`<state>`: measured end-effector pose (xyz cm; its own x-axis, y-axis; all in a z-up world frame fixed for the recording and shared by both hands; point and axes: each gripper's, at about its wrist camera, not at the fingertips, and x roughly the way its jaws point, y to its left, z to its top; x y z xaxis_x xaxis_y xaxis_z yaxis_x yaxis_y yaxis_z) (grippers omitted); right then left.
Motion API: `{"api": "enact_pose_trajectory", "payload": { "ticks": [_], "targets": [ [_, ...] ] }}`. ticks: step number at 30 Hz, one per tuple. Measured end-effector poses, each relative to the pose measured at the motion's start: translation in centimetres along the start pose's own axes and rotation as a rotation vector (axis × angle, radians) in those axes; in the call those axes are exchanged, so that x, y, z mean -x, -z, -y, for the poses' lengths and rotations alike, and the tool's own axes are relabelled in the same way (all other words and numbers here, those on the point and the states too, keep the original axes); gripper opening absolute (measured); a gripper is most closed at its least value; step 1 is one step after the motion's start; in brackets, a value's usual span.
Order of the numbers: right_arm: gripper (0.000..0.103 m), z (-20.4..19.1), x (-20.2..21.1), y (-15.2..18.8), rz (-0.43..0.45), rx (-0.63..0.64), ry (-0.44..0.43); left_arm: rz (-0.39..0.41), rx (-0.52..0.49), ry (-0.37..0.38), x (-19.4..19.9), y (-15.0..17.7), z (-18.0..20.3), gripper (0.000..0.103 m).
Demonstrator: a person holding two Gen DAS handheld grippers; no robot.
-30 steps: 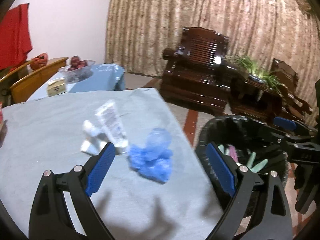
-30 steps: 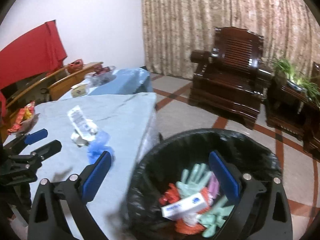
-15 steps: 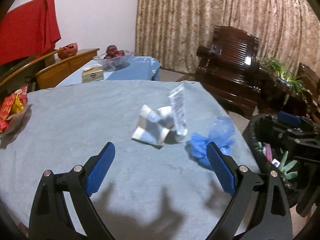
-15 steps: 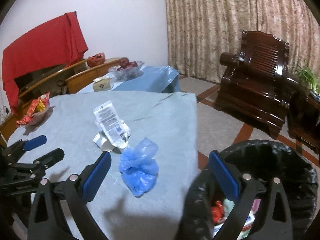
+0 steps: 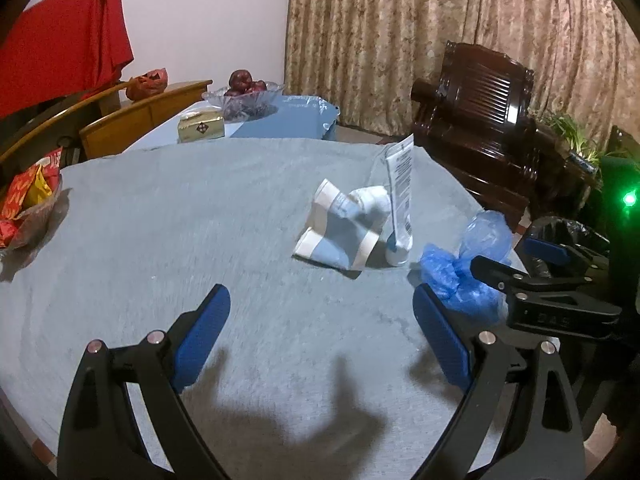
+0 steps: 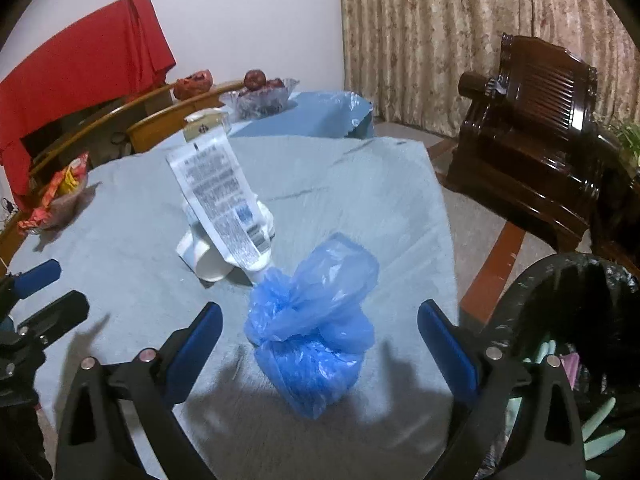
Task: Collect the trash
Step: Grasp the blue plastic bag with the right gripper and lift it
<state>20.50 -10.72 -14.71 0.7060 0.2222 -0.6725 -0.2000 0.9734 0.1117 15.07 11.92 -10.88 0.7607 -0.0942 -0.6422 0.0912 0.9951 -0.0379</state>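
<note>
Swinging off the bin, the right gripper (image 6: 320,344) now hangs over the grey-clothed surface (image 6: 132,264), fingers (image 6: 196,344) wide with the crumpled blue plastic bag (image 6: 312,332) centred between them. Beyond it, a white tube (image 6: 220,196) leans on crumpled packaging (image 6: 200,254). The left gripper (image 5: 320,336), equally wide, holds nothing.

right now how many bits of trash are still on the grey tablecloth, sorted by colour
blue: 1, the crumpled plastic bag
white: 2, the printed tube leaning over, and the white-and-pale-blue pack under it
total: 3
Not counted: the snack bowl at the table's far edge, and whatever is already in the black bin.
</note>
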Motion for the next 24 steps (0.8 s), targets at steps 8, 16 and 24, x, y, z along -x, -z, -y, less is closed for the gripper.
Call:
{"api": "enact_pose_trajectory", "payload": {
  "ticks": [8,16,24],
  "targets": [
    [0.095,-0.5,-2.4,0.9,-0.056,0.014,0.000,-0.013,0.013,-0.013,-0.9,0.2,-0.7,0.090],
    [0.087,-0.8,-3.8,1.6,-0.111,0.020,-0.003,-0.023,0.024,-0.022,-1.5,0.3,-1.4,0.090],
    [0.062,-0.9,-4.4,1.9,-0.152,0.030,-0.028,-0.027,0.028,-0.026,-1.5,0.3,-1.7,0.090]
  ]
}}
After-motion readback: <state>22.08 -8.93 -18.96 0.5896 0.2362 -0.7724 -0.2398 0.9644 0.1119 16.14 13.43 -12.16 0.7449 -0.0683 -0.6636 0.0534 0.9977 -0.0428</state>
